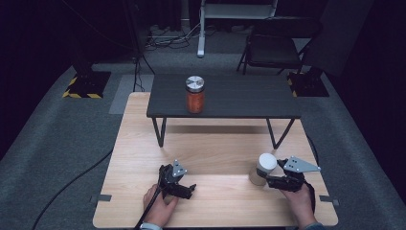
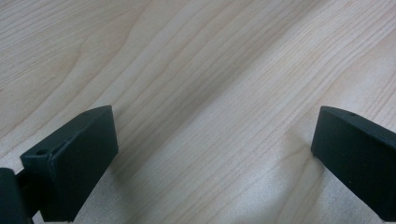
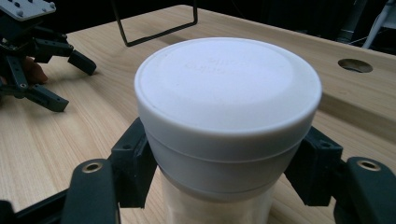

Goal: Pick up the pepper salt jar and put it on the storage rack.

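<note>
Right gripper view: our right gripper (image 3: 219, 177) clenches the white-lidded translucent plastic jar (image 3: 228, 116), near right on the light wooden surface (image 1: 215, 201). Our left gripper (image 1: 184, 184) rests released. Jaws sit just under the lid; we judge the jar could slip.

The lower body of the white-lidded jar (image 3: 228, 116) between the right gripper's jaws is running off the frame's bottom edge.

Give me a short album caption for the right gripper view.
Right gripper closed around a white-lidded jar above the wooden table, left gripper open beyond.
</note>
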The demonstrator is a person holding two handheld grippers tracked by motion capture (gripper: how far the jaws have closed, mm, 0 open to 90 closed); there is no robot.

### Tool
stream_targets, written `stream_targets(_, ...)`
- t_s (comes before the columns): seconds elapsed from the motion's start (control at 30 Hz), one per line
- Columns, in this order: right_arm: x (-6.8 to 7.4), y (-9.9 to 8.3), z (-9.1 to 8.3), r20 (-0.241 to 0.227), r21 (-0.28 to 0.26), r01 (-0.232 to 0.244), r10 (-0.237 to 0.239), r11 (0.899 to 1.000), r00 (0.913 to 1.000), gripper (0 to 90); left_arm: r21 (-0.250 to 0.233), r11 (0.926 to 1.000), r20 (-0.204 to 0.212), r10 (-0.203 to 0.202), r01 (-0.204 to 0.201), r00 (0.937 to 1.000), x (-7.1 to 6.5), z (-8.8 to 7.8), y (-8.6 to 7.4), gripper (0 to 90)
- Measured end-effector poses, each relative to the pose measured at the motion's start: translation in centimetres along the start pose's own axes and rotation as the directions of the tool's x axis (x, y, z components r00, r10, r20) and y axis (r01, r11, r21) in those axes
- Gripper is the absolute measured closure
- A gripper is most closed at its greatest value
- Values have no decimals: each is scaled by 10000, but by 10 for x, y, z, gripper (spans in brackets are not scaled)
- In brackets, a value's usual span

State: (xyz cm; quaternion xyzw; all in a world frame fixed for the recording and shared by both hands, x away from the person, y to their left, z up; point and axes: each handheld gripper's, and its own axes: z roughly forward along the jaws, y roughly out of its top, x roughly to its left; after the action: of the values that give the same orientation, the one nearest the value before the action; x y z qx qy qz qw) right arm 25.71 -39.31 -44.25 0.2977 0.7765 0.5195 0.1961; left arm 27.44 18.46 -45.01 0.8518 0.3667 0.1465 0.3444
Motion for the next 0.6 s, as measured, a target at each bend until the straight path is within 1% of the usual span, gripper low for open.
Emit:
stream_targets(0.03,0,4,0,1,139,-35,35,9999,10000,341,-2,10000,0,-1,1,10000,0,0,0,4)
stream_targets(0.2,1,11,1,13,318,-234,234,9992,9997,341,-2,10000,0,-3,3,10000,0,0,0,5)
stream_targets(0.3,4,20,2,-23,311,-130,131,9994,9999,341,-1,10000,-1,-3,3,10000,0,0,0,5)
stream_targets(0.4,3,32,4,-120,353,-162,167,9992,9998,341,0,10000,0,-2,2,10000,0,0,0,5)
stream_targets(0.43,3,32,4,-120,353,-162,167,9992,9998,341,0,10000,0,-2,2,10000,0,0,0,5)
stream_targets(0.5,3,44,6,-183,445,-130,139,9989,9997,341,-2,10000,0,-3,3,10000,0,0,0,5)
stream_targets(0.53,3,55,8,-224,490,-53,64,9988,9997,341,-2,10000,0,-5,5,10000,0,0,0,5)
stream_targets(0.57,2,61,9,-251,498,-4,16,9988,9997,341,-2,10000,-1,-2,2,10000,0,0,0,5)
stream_targets(0.6,2,61,9,-251,498,-4,16,9988,9997,341,-2,10000,-1,-2,2,10000,0,0,0,5)
